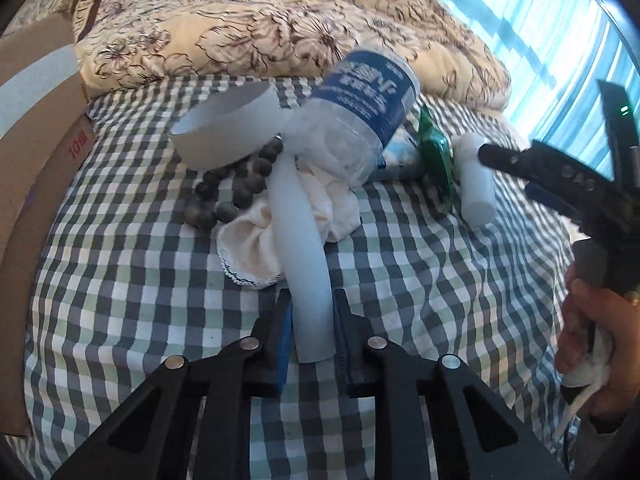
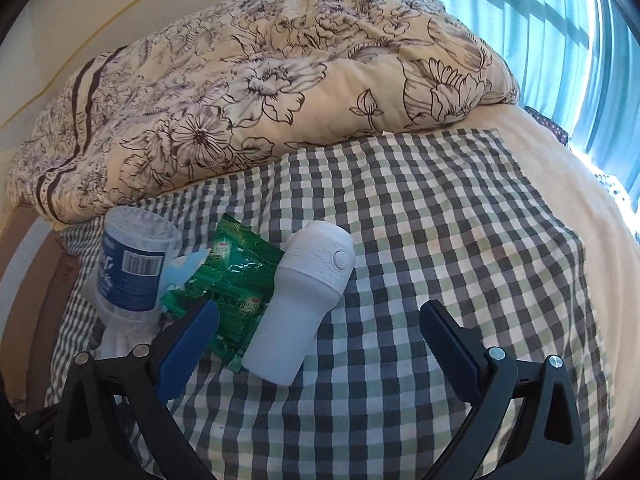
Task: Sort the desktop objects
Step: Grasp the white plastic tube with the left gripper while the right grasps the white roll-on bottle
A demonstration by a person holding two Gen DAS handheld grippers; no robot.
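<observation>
left gripper (image 1: pixel 310 320) clamped on the white scoop's handle (image 1: pixel 298 232), long axis running near to far, cup (image 1: pixel 228 128) at the far end, right gripper (image 2: pixel 320 320) spread wide near the white bottle (image 2: pixel 304 300), beads (image 1: pixel 236 184) only seen from left wrist

A checked sheet (image 2: pixel 420 220) is covering the bed. A floral quilt (image 2: pixel 260 80) is lying bunched at twelve o'clock. A green packet (image 2: pixel 236 280) and white canister (image 2: pixel 304 304) are lying side by side at nine o'clock.

Bottle (image 1: pixel 360 108) neck behind white scoop (image 1: pixel 296 216); label print illegible.
</observation>
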